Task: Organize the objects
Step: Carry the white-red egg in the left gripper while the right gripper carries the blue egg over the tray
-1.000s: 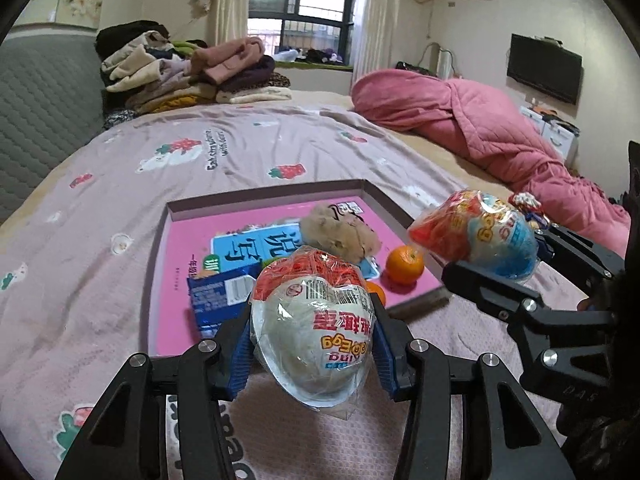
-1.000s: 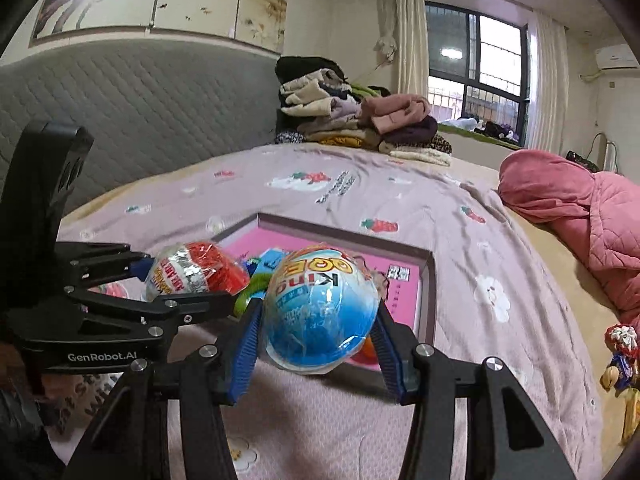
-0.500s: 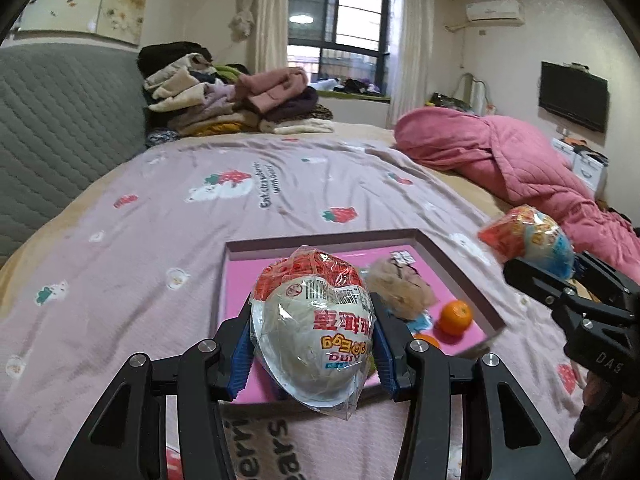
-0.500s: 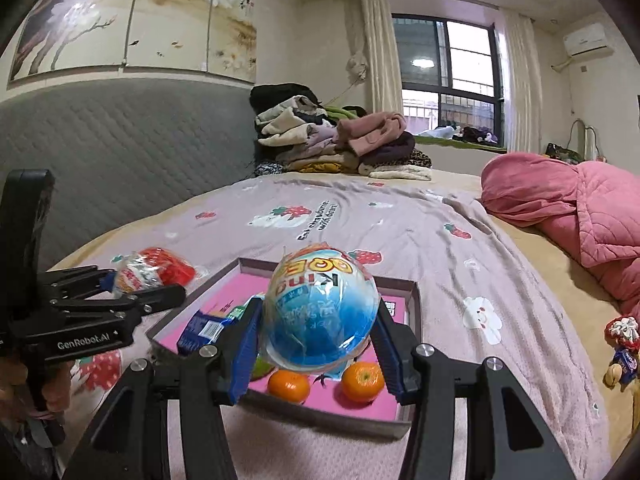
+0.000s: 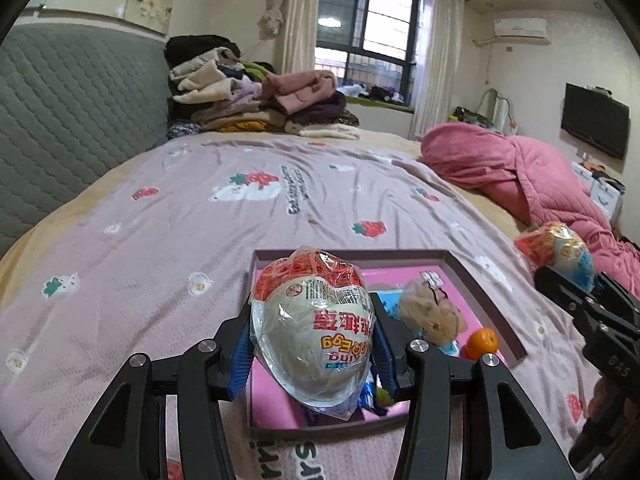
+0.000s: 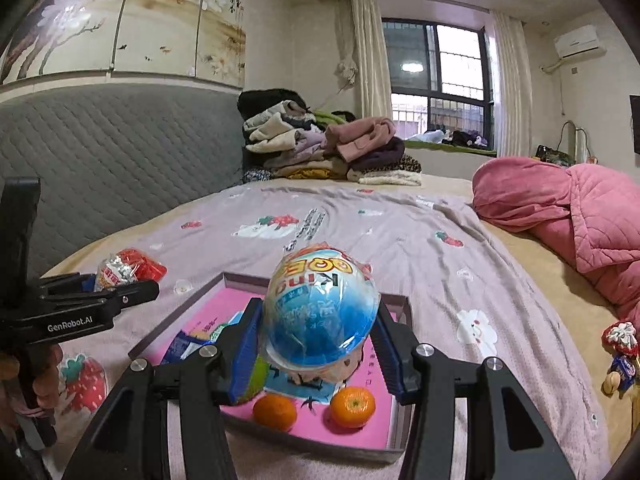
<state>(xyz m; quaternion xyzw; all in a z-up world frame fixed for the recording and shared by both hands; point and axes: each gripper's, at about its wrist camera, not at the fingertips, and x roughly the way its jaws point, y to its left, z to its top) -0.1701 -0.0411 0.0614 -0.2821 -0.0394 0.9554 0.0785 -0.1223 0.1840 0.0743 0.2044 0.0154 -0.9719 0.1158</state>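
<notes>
Toy eggs are the things in hand here, one in each gripper. The red-and-white egg [image 5: 312, 328] is clamped between the blue pads of the left gripper [image 5: 312, 344], above the near left corner of the tray [image 5: 484, 280]. The blue egg [image 6: 320, 312] is clamped in the right gripper [image 6: 318, 340], above the near middle of the tray [image 6: 404, 320]. Both are held in the air, not resting on anything.

I judge that each egg is light and has a hard plastic shell, but the loose crinkled film around it is slippery. The round form can roll out of the pads, so the best hold is across the widest part, as it is now. Pressing harder could crack the shell or burst the film.

Inside the tray lie a small plush toy [image 5: 430, 316], two oranges [image 6: 352, 406], a blue packet [image 6: 186, 346] and a pink printed sheet.

The tray stands on a bed [image 5: 200, 220] with a lilac strawberry cover, which is soft and uneven, so an egg put down there may roll. Folded clothes [image 6: 320, 152] are piled at the far edge, and a pink quilt [image 6: 560, 208] lies along the right edge. Behind are a grey padded headboard and a window.
</notes>
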